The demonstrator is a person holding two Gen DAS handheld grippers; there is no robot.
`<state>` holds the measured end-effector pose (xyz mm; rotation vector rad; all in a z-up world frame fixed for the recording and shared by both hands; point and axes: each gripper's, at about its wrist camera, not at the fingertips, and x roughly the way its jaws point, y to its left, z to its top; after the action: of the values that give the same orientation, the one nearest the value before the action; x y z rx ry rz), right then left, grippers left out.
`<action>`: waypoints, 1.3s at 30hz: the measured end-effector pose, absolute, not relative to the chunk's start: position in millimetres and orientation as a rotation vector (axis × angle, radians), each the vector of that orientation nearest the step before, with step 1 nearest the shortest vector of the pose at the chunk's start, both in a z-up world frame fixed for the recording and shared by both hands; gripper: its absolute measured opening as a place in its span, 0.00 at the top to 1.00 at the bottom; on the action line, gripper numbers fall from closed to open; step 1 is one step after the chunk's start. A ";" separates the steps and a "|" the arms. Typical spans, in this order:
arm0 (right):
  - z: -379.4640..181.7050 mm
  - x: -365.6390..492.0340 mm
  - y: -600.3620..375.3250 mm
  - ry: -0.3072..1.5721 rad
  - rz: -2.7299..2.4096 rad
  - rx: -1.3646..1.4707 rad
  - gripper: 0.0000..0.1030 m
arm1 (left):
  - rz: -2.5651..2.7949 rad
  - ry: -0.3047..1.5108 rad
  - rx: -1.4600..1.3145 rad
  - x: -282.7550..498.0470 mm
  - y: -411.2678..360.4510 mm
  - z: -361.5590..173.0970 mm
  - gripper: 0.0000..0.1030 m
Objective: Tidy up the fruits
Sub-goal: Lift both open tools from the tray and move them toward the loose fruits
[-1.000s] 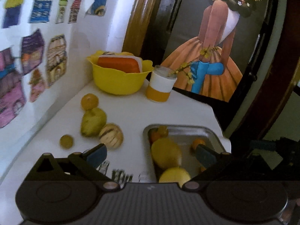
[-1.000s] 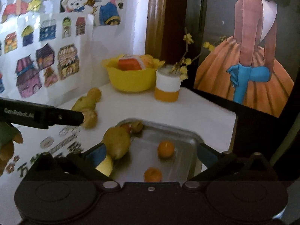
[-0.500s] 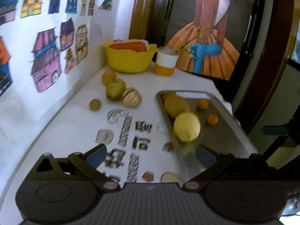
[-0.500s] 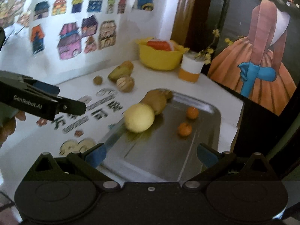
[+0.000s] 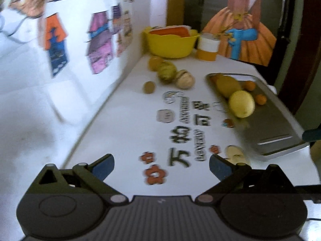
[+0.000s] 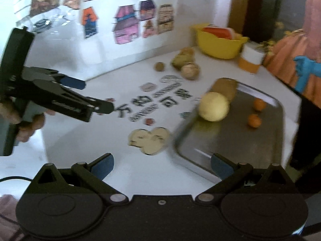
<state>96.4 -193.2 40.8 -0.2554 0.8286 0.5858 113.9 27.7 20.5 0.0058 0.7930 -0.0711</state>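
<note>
I see both my left claw (image 5: 161,165) and right claw (image 6: 161,165) spread wide and empty. Left of the metal tray (image 6: 270,140), loose fruits (image 6: 189,71) lie on the white surface (image 5: 124,132). The tray holds a round yellow fruit (image 6: 213,109), a brownish one (image 6: 225,89) and two small oranges (image 6: 254,120); behind it, the yellow bowl (image 6: 218,47) holds something orange.

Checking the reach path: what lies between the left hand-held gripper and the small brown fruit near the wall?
Only bare white tabletop with printed stickers lies between the left hand-held gripper and the small brown fruit; nothing stands there. The left wrist view shows it.
</note>
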 end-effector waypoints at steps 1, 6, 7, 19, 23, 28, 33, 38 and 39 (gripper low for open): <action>42.1 97.2 -187.8 0.828 0.602 -0.259 0.01 | -0.061 0.796 0.007 114.2 33.4 20.3 0.01; 47.0 107.5 -163.8 0.807 0.647 -0.291 0.01 | -0.019 0.809 0.000 118.0 52.8 19.4 0.01; 47.6 111.2 -161.3 0.806 0.652 -0.293 0.01 | -0.013 0.811 0.002 119.6 55.0 19.1 0.01; 71.3 185.1 -169.8 0.701 0.581 -0.197 0.01 | -0.004 0.768 0.024 160.3 55.9 17.5 0.01; 71.6 220.1 -169.9 0.657 0.543 -0.130 0.01 | -0.002 0.749 0.014 188.6 51.6 19.3 0.01; 62.5 277.8 -161.0 0.651 0.553 -0.110 0.01 | -0.012 0.716 0.016 225.2 45.1 15.1 0.01; 37.8 316.3 -149.5 0.714 0.564 -0.208 0.01 | -0.039 0.708 0.019 256.4 37.5 4.3 0.01; 19.9 343.7 -148.0 0.760 0.573 -0.208 0.01 | -0.032 0.734 0.016 283.6 36.8 -9.4 0.01; 17.6 348.8 -147.8 0.768 0.575 -0.200 0.01 | -0.031 0.740 0.016 287.2 36.7 -11.8 0.01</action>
<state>348.8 -147.8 17.6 -0.1996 0.7677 0.5751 287.2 36.7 -11.8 0.0165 0.7405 -0.0314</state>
